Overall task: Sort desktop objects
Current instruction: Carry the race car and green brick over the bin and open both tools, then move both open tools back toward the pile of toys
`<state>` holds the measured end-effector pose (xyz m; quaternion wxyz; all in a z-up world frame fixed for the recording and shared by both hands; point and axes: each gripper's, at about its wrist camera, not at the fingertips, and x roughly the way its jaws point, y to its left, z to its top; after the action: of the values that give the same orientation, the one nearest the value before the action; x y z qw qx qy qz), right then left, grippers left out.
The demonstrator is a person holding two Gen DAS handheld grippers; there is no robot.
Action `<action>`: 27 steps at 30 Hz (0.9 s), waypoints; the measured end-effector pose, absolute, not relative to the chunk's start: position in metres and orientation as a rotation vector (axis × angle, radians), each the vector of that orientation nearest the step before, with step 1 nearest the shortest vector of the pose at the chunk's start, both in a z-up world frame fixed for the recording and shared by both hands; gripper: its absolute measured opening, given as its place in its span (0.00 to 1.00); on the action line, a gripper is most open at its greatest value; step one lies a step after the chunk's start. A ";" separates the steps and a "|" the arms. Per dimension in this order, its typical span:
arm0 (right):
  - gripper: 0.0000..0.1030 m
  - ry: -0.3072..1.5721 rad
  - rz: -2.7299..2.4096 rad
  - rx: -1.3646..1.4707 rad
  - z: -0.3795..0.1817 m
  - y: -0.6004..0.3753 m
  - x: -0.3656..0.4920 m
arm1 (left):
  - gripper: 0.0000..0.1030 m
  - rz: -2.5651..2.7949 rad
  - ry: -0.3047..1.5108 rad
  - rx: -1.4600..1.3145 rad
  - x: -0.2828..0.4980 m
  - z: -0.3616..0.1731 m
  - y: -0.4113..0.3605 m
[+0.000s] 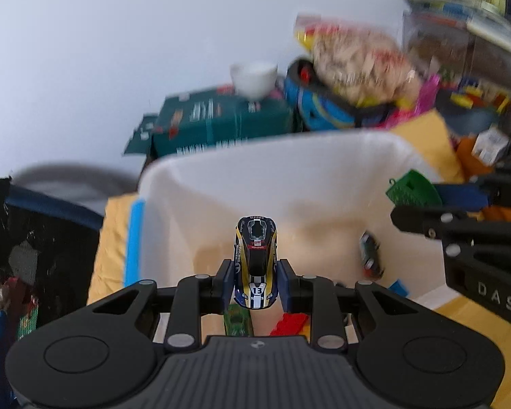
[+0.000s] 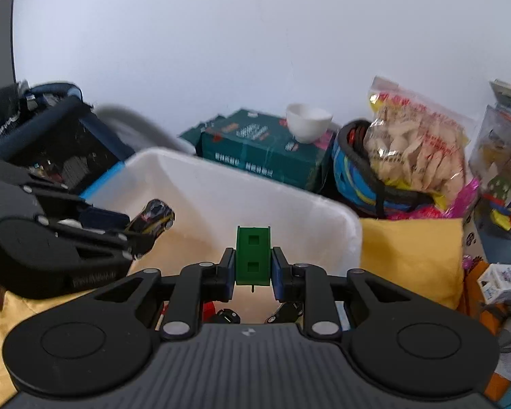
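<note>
Progress: the sort is judged partly done. A white bin point(image 1: 289, 177) stands in the middle of the yellow-covered desk point(image 2: 412, 255). Toys are already seen lying in it: a green car point(image 1: 235, 320) and a red piece point(image 1: 289, 323) at the near end, and a dark car point(image 1: 369, 252) toward the right wall. Clutter is noted at the far side, left to right: a black basket point(image 2: 61, 150), a green box point(image 2: 262, 150) with a white cup point(image 2: 308, 126) on it, and a snack bag point(image 2: 415, 150). How much remains to be sorted cannot be told.

Left gripper point(image 1: 255, 279): the fingers are closed on a navy and gold toy car point(image 1: 255, 259), gripped by its flanks, nose pointing away. It is held above the bin's interior, clear of the floor.

Right gripper point(image 2: 252, 266): the fingers are closed narrowly on a green plastic block point(image 2: 252, 255), held over the bin's near right part (a thin pin shows beneath it).

Both items are judged ready for release; neither has yet been deposited.
</note>
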<state>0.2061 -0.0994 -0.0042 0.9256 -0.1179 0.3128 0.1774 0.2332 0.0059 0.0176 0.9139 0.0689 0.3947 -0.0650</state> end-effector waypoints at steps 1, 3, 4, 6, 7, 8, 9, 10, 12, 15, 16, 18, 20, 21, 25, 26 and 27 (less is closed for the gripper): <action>0.24 0.656 0.354 -0.247 -0.009 -0.097 0.209 | 0.29 -0.143 0.831 0.140 0.236 0.012 0.005; 0.25 0.686 0.336 -0.241 -0.020 -0.096 0.217 | 0.30 -0.153 0.849 0.143 0.238 0.007 0.001; 0.26 0.701 0.326 -0.238 -0.022 -0.095 0.220 | 0.31 -0.144 0.839 0.148 0.236 0.008 0.000; 0.30 0.703 0.324 -0.221 -0.023 -0.098 0.219 | 0.37 -0.136 0.814 0.160 0.230 0.014 0.000; 0.33 0.696 0.326 -0.221 -0.022 -0.098 0.218 | 0.40 -0.139 0.802 0.162 0.227 0.018 0.001; 0.37 0.687 0.326 -0.227 -0.020 -0.098 0.215 | 0.40 -0.142 0.793 0.159 0.224 0.022 0.002; 0.37 0.677 0.327 -0.232 -0.017 -0.098 0.212 | 0.40 -0.143 0.780 0.152 0.221 0.027 0.003; 0.37 0.670 0.330 -0.231 -0.014 -0.099 0.209 | 0.40 -0.141 0.765 0.145 0.215 0.032 0.005; 0.37 0.655 0.338 -0.218 -0.007 -0.102 0.203 | 0.41 -0.140 0.739 0.123 0.203 0.043 0.008; 0.37 0.616 0.352 -0.198 0.006 -0.108 0.187 | 0.48 -0.144 0.688 0.115 0.175 0.055 0.012; 0.37 0.596 0.355 -0.194 0.010 -0.112 0.178 | 0.53 -0.143 0.669 0.124 0.162 0.057 0.013; 0.38 0.580 0.370 -0.192 0.014 -0.119 0.160 | 0.57 -0.137 0.645 0.162 0.138 0.054 0.015; 0.38 0.579 0.381 -0.192 0.011 -0.127 0.144 | 0.57 -0.137 0.664 0.186 0.114 0.043 0.018; 0.38 0.591 0.392 -0.194 0.007 -0.130 0.135 | 0.57 -0.147 0.685 0.181 0.104 0.036 0.020; 0.38 0.638 0.449 -0.236 -0.016 -0.138 0.099 | 0.57 -0.169 0.784 0.169 0.066 0.001 0.021; 0.38 0.651 0.455 -0.252 -0.024 -0.139 0.091 | 0.57 -0.178 0.811 0.178 0.058 -0.010 0.019; 0.38 0.669 0.463 -0.262 -0.033 -0.141 0.080 | 0.57 -0.192 0.833 0.185 0.050 -0.019 0.016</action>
<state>0.0803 -0.1405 -0.0330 0.9101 -0.1272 0.3242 0.2244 0.0497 0.0162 -0.0186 0.9059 0.0895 0.4035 -0.0930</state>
